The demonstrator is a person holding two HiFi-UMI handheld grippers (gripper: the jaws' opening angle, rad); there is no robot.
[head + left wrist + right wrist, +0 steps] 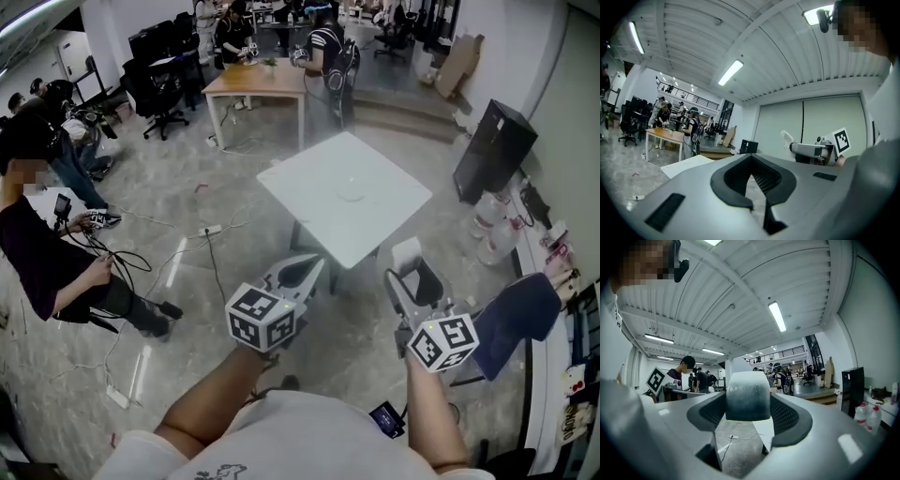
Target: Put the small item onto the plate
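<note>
Head view, table: a white table (319, 178) stands ahead on the grey floor, its near corner turned toward the person.
Head view, plate: a pale, faint plate (352, 191) lies bare close to the table's middle.
Head view, small item: the small item (406, 251), a white block, is carried in the right gripper (411, 267). It is in the air short of the table's near corner and well apart from the plate.
Head view, left gripper: the left gripper (309, 265) is held level beside the right one and carries nothing.
Left gripper view, claw: the left gripper (751, 157) has its pads pressed together at the tips with nothing between them. The table (689, 164) shows beyond, low and to the left.
Right gripper view, claw: the right gripper (747, 405) pinches the small item (747, 394) by its two sides, and the block stands proud above the pads.
Risk, grip: the block looks held only low down, so a jolt on the way could tip it out.
Risk, aim: the plate is hard to tell from the white top, so the block could be let go beside it.
Risk, footing: cables (131, 255) trail over the floor to the left.
Room, approach: the floor between the person and the near corner is open.
Room, right side: a black box (495, 150) and bottles (492, 220) crowd the floor past the right corner.
Room, table top: bare all round the plate out to every edge.
</note>
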